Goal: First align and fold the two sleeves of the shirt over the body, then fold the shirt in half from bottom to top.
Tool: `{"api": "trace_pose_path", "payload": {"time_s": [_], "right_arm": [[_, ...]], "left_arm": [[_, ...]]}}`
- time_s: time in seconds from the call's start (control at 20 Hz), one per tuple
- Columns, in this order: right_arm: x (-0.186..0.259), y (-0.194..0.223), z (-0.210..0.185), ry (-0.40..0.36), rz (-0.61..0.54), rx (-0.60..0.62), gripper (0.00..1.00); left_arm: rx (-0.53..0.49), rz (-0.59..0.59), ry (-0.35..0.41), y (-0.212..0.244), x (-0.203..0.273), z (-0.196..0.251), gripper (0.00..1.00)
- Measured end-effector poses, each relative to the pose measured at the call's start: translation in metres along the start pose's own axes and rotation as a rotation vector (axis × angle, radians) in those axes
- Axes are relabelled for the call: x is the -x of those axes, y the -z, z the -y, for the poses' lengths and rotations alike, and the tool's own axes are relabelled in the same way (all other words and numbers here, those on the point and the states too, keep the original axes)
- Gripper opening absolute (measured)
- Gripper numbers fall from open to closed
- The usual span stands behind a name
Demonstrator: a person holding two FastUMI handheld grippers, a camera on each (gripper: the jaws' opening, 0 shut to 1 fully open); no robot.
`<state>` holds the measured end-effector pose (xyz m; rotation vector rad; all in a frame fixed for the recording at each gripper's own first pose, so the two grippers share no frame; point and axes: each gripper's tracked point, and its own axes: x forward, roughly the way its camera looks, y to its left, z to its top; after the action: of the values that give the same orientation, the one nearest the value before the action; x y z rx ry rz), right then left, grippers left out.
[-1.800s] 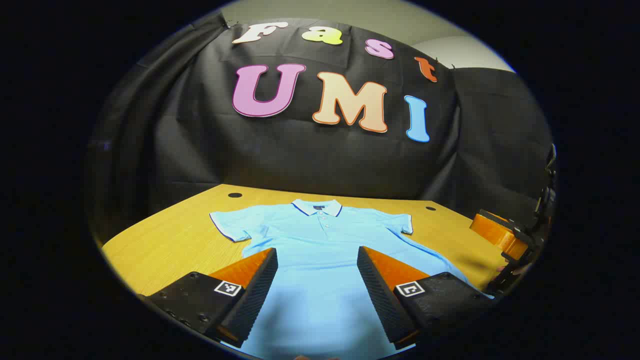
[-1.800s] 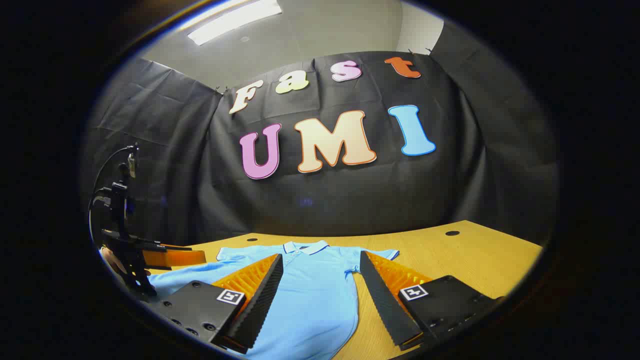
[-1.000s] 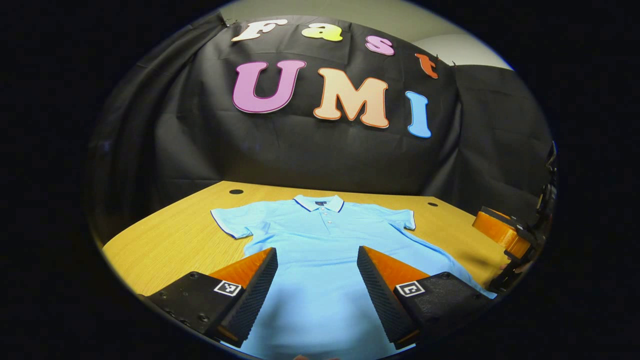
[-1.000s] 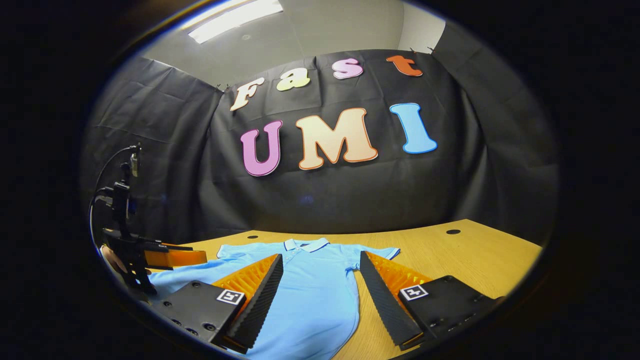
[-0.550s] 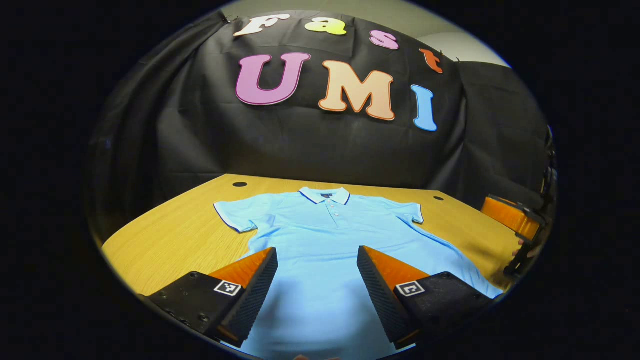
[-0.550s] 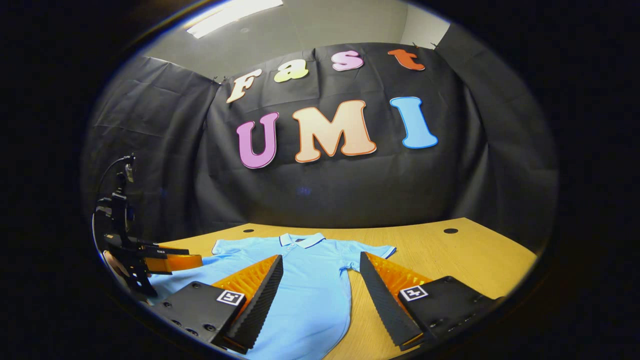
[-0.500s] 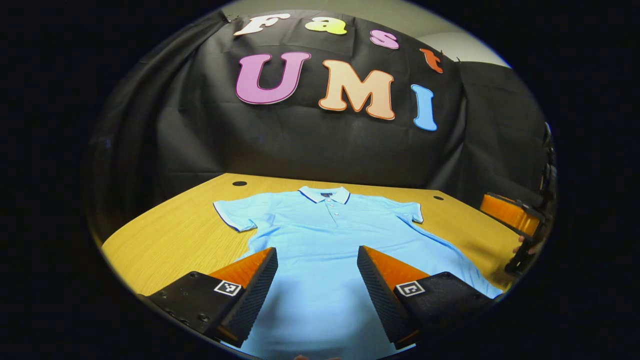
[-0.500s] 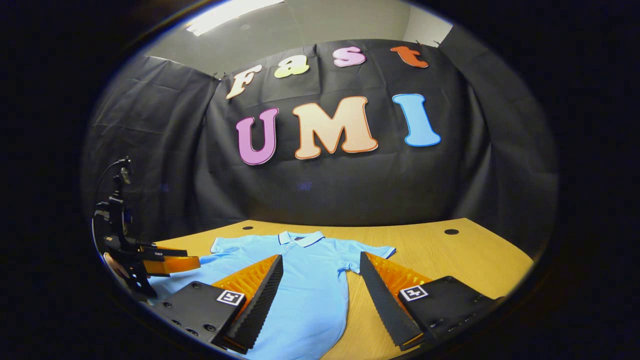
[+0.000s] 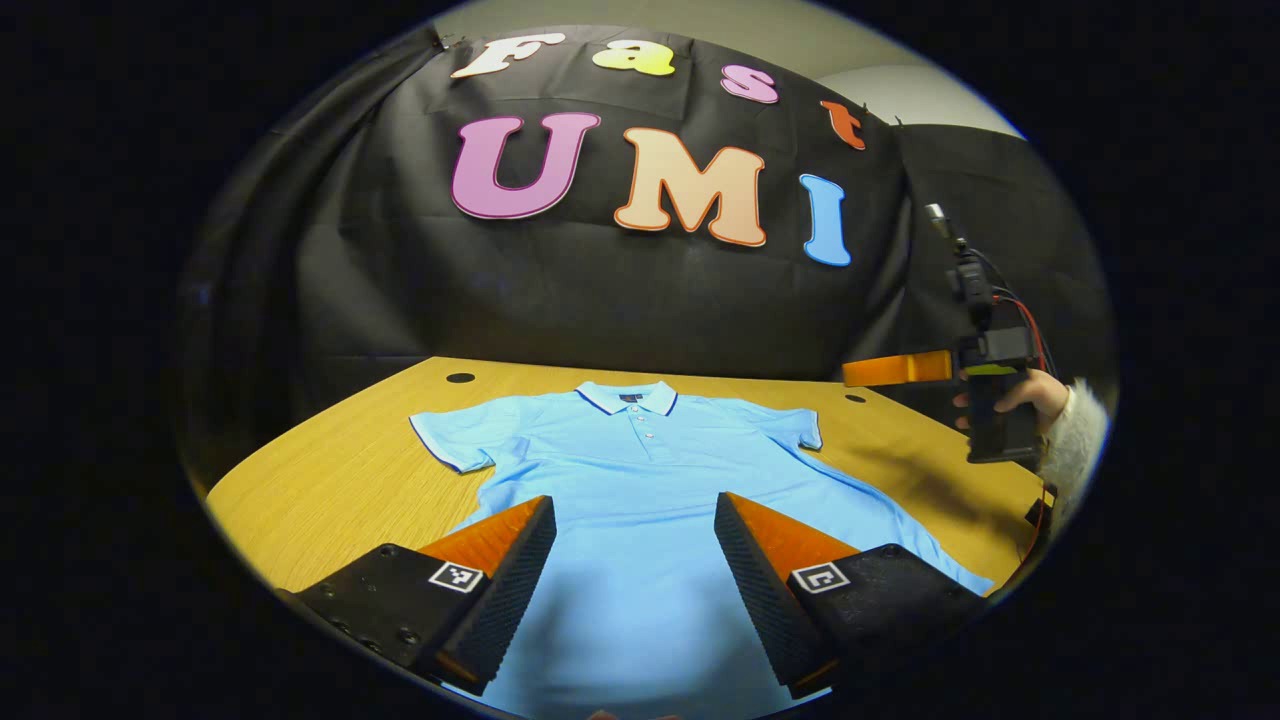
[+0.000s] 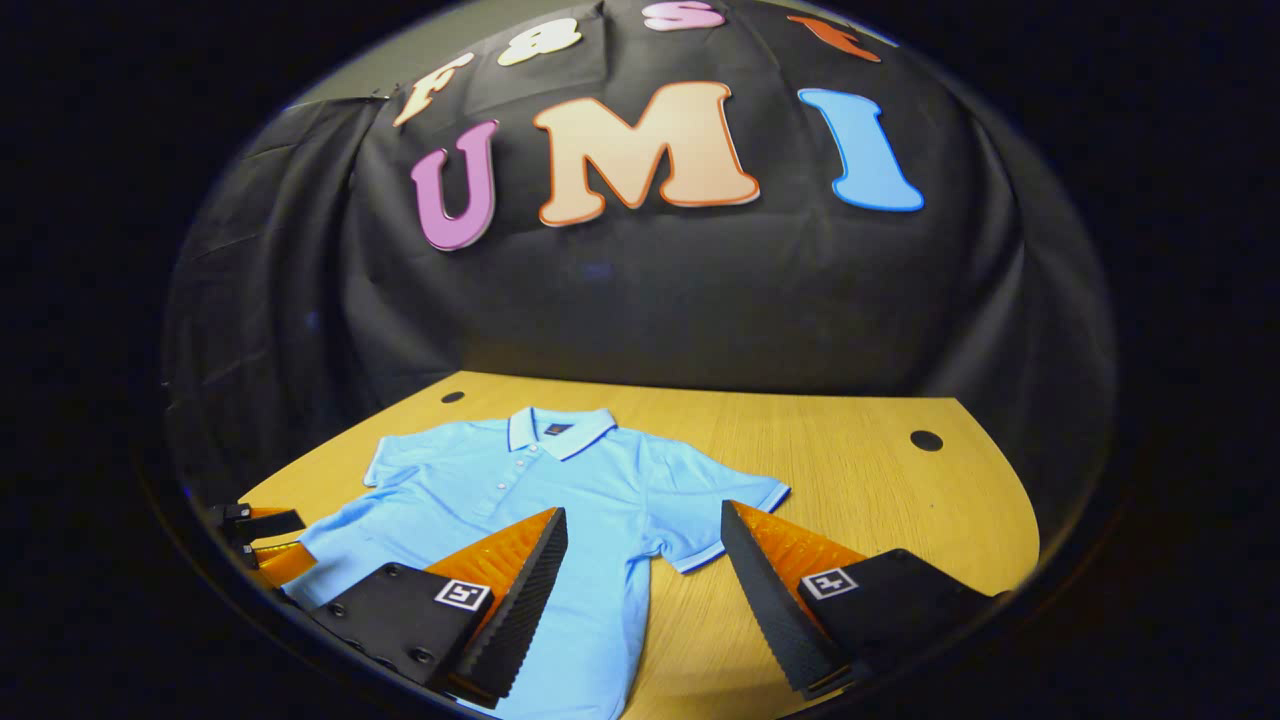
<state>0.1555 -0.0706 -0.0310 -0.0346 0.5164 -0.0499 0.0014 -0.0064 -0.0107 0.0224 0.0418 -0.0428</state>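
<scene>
Wooden table [image 10: 850,470], flat blue shirt [image 10: 520,490], bare margins around

A wooden table [image 9: 330,470] with a light, yellowish grain carries a single thing — a light blue polo shirt [image 9: 640,480]. The shirt lies flat and face up, collar toward the table's far edge, hem toward the near edge, both short sleeves spread out to the sides. Its collar and sleeve cuffs have a thin dark trim. Two small dark round holes sit in the tabletop near the far corners — one [image 10: 926,440] well apart from the shirt, the other [image 9: 460,378] just beyond a sleeve.
</scene>
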Motion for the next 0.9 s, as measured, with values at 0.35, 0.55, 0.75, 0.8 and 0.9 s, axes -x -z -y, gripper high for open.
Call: {"api": "trace_pose_path", "payload": {"time_s": [0.35, 0.55, 0.75, 0.8, 0.9], "right_arm": [[-0.088, 0.021, 0.058, 0.169, -0.159, 0.038, 0.97], [-0.115, 0.041, 0.084, 0.238, -0.216, 0.027, 0.97], [-0.128, 0.050, 0.089, 0.233, -0.228, -0.032, 0.97], [-0.129, 0.052, 0.088, 0.226, -0.229, -0.042, 0.95], [-0.132, 0.057, 0.088, 0.221, -0.242, -0.059, 0.97]], "left_arm": [[0.005, -0.017, 0.037, 0.003, -0.001, 0.008, 0.96], [0.011, -0.026, 0.030, 0.005, -0.002, 0.003, 0.96], [0.020, -0.040, 0.026, 0.010, -0.004, 0.001, 0.96], [0.021, -0.042, 0.024, 0.010, -0.004, -0.001, 0.96], [0.025, -0.043, 0.021, 0.010, -0.005, -0.002, 0.96]]}}
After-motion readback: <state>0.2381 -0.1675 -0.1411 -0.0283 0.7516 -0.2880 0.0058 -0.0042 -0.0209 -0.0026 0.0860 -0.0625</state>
